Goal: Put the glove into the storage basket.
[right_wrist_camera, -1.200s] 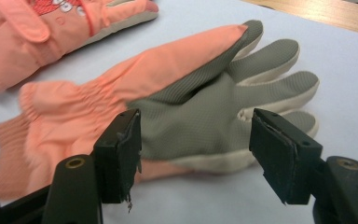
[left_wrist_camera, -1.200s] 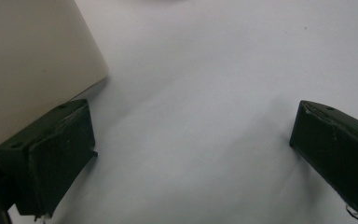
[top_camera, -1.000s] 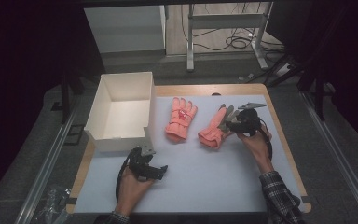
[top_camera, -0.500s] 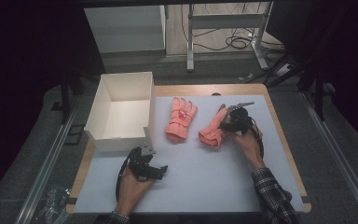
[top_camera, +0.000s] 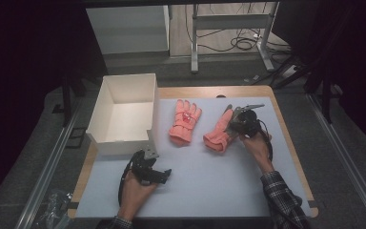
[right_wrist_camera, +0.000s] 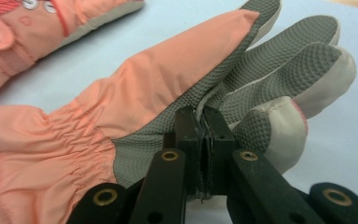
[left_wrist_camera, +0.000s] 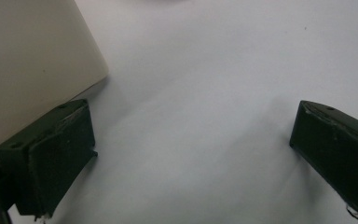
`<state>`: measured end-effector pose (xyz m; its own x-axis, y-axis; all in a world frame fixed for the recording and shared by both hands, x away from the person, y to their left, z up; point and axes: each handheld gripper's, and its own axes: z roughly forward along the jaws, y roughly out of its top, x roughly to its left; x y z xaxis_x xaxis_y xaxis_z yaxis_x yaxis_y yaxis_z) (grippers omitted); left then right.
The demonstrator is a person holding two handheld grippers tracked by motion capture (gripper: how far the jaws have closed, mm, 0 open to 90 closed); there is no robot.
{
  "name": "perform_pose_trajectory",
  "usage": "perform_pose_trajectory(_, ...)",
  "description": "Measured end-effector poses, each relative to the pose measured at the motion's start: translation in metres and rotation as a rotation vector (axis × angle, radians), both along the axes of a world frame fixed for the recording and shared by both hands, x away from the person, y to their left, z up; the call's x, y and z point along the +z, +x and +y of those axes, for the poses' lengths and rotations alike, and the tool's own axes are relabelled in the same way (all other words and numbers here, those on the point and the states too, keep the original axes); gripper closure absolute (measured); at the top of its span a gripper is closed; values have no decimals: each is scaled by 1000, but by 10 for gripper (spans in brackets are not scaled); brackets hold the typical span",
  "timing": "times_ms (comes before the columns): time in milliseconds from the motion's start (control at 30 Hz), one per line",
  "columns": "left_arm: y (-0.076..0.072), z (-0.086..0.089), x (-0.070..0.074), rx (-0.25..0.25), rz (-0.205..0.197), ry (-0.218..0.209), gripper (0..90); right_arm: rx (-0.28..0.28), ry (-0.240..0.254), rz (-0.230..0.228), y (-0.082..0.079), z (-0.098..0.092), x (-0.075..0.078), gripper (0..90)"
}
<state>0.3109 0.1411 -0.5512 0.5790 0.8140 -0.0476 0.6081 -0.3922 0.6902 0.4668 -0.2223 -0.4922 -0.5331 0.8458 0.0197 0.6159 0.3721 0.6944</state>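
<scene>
Pinching right glove (right_wrist_camera: 168,79), right jaws just closed | left jaws wide | second glove (top_camera: 185,121), box (top_camera: 106,112) nearby

On the table (top_camera: 228,191), toward its far left corner: a box (top_camera: 124,112). Right of the box, two gloves side by side, well apart from each other: one glove (top_camera: 185,121) near the box, the other glove (top_camera: 218,132) farther right. Left gripper (top_camera: 148,171) just before the box's near corner; right gripper (top_camera: 236,125) on the right-hand glove.

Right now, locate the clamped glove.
In the high view the glove lies right of centre on the table, beside its twin, pinched by the right gripper.
</scene>
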Motion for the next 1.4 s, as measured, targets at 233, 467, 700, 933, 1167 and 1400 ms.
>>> perform_pose_trajectory(233,0,0,0,-2,1,2,0,76,18,-10,-11,-6,17,862)
perform_pose_trajectory(467,0,0,0,-2,1,2,0,173,62,1,-27,-9,31,862)
perform_pose_trajectory(700,0,0,0,-2,0,2,0,287,101,29,-54,-9,36,862)
perform_pose_trajectory(933,0,0,0,-1,0,2,0,390,119,72,-85,-3,30,862)
perform_pose_trajectory(1167,0,0,0,-3,1,5,0,457,114,117,-101,12,13,860)
perform_pose_trajectory(1400,0,0,0,-3,1,5,0,440,82,125,-96,18,-6,831)
